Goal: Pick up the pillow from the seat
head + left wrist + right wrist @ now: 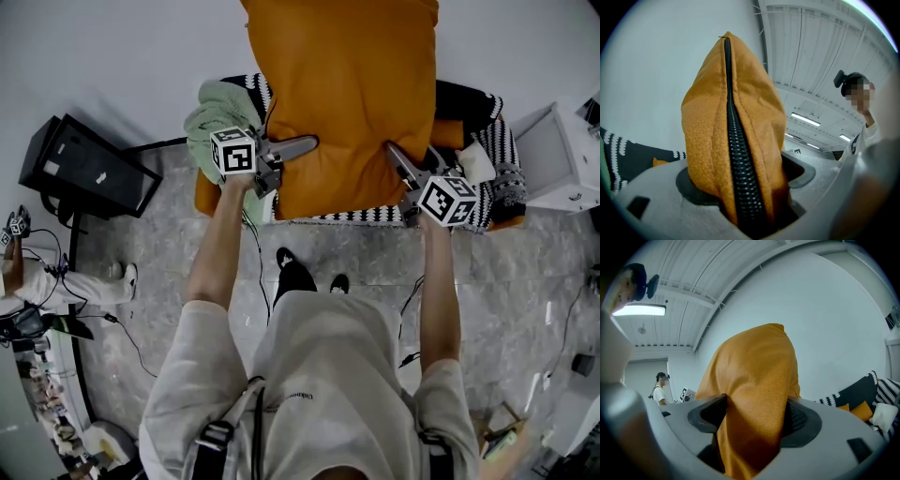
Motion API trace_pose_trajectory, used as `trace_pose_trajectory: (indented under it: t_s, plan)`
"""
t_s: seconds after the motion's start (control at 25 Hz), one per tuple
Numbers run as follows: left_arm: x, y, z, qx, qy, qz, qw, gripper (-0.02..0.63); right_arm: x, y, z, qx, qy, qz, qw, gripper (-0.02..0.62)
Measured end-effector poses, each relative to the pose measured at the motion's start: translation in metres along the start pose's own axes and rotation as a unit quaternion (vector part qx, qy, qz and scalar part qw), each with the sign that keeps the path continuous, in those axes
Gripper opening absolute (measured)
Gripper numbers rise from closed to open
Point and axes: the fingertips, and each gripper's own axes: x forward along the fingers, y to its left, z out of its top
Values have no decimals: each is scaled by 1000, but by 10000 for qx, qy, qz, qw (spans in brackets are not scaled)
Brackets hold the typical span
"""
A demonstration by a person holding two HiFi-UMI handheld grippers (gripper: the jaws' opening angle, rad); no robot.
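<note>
Orange pillow (pixel 345 103) held up over the seat (pixel 480 204), apparently lifted clear of the striped throw (pixel 506 150), as a person works a claw in each hand. The left claw (pixel 292 147) is clamped on the zipper (pixel 739 159) edge, with fabric bunched thick between its jaws. The right claw (pixel 396 157) pinches a fat fold of plain cloth on the opposite side.

The pillow looks light and very soft. The stuffing squashes under the pads and the body between the two grips bulges rather than staying flat. Its fleecy cover should give the pads good friction, so slipping seems less likely than sagging. The zipper seam offers the firmest ridge to grip, and a hold at both side edges, as here, is probably what stops the pillow folding over.
</note>
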Motion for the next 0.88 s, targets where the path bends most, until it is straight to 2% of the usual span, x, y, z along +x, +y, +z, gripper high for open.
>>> trace_pose_trajectory:
  t_s: [0.88]
  plan:
    - [-1, 4, -3, -186, -151, -113, 9996, 388, -2, 0, 3, -54, -44, -32, 10000, 321]
